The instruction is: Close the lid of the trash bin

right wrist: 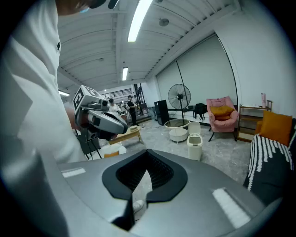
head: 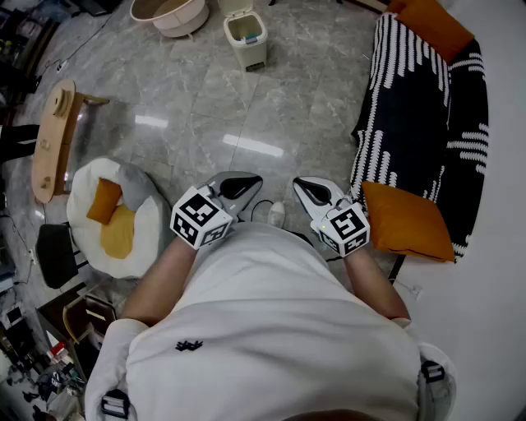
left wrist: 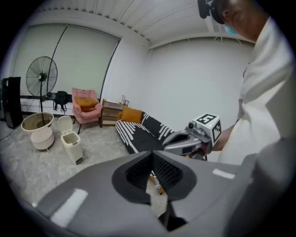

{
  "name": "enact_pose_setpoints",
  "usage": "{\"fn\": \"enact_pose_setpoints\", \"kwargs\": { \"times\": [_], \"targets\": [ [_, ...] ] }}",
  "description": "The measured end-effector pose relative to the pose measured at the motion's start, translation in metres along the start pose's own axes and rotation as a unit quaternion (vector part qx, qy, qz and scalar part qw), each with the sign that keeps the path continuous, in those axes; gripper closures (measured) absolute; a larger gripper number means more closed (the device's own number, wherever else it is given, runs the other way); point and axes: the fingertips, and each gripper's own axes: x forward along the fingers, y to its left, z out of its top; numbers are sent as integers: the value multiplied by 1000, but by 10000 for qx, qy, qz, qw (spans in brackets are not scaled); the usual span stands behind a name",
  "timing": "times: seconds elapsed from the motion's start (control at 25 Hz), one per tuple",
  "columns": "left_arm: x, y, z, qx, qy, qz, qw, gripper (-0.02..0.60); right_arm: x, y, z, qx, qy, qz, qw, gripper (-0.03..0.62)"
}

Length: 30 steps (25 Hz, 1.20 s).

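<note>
A small cream trash bin [head: 246, 37] stands on the grey marble floor far ahead of me with its lid up. The left gripper view shows the bin [left wrist: 72, 145] at the left with the raised lid [left wrist: 65, 124] behind it; in the right gripper view the bin [right wrist: 194, 146] is near the middle. My left gripper [head: 236, 187] and right gripper [head: 315, 191] are held close to my body, side by side, far from the bin. Both are shut with nothing in them: the left gripper [left wrist: 151, 155] and the right gripper [right wrist: 147, 152] show their tips meeting.
A pale basin [head: 170, 14] sits left of the bin. A sofa with a striped blanket [head: 423, 107] and an orange cushion [head: 407, 222] lines the right side. A round floor cushion [head: 111, 218] and a wooden stool [head: 53, 136] lie at the left. A standing fan [left wrist: 41, 76] and a pink armchair [left wrist: 85, 109] stand by the far wall.
</note>
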Motion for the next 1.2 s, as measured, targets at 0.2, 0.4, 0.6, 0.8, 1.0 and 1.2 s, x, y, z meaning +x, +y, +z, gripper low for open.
{"fn": "enact_pose_setpoints", "kwargs": {
  "times": [0.2,0.4,0.6,0.8,1.0,1.2],
  "targets": [
    [-6,19,10,73,-168,179,9997,525,17,-5,8,-105,-7,89,9999,592],
    [-12,64,10,-41,-258,281,9993,525,55,-17,27,-210,28,112,9997,594],
    [-8,134,28,-176,-424,209,9987,525,108,-46,55,-210,143,-40,9997,592],
    [-9,211,68,627,-253,205,9975,525,176,-73,104,-257,182,-76,9995,586],
    [-25,291,92,716,-288,222,9968,523,253,-104,150,-493,189,-203,9984,539],
    [-40,356,92,376,-283,373,9982,522,311,-120,184,-705,297,-43,9971,536]
  ]
}}
